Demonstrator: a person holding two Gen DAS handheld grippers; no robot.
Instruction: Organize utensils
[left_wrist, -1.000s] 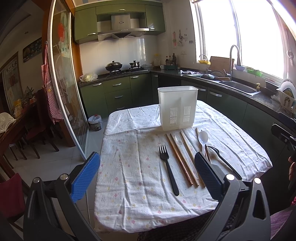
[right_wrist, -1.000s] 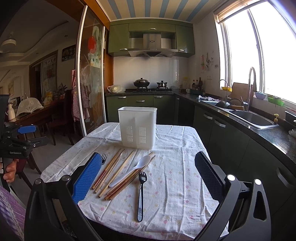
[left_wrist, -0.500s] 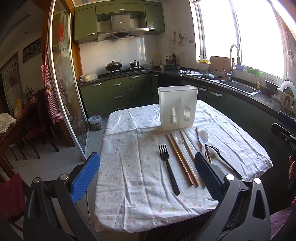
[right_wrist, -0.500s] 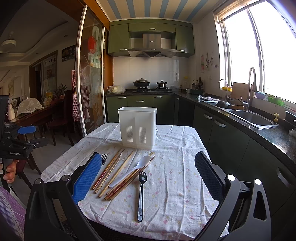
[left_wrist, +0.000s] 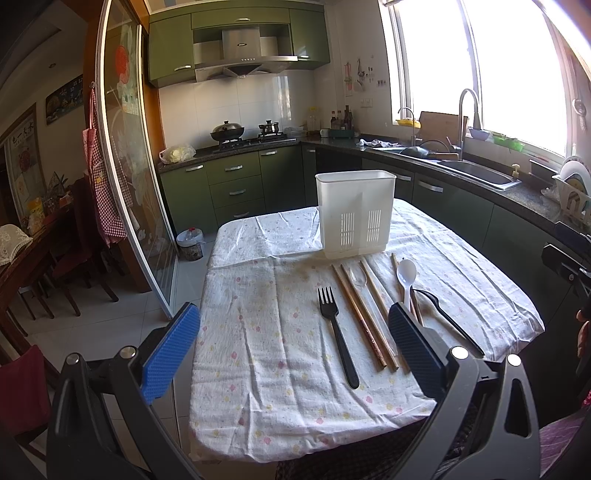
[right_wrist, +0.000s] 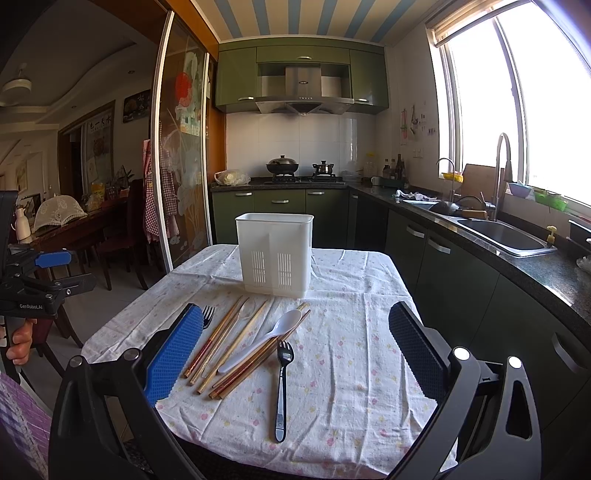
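- Left gripper (left_wrist: 293, 349): jaws spread wide, nothing between them, held above the near table edge.
- Right gripper (right_wrist: 295, 347): likewise wide apart and empty (its blue pad overlaps part of the utensil row in view).
- Just ahead of the left gripper: black fork (left_wrist: 336, 330) lying flat on the floral tablecloth (left_wrist: 258, 332), tines pointing away.
- Right of it, in a loose row: wooden chopsticks (left_wrist: 364, 317), a clear spoon (left_wrist: 357, 276), a white spoon (left_wrist: 405, 275), then a second black utensil (left_wrist: 443, 317) nearest the right pad.
- From the right gripper: that black utensil reads as a small fork (right_wrist: 282, 384), lying straight ahead between the fingers; white spoon (right_wrist: 271, 334) rests across chopsticks (right_wrist: 236, 343) to its left.
- Beyond the row: white utensil holder (left_wrist: 356, 214), upright, apparently empty, mid-table.
- Far right: sink (left_wrist: 476, 171) under the window.
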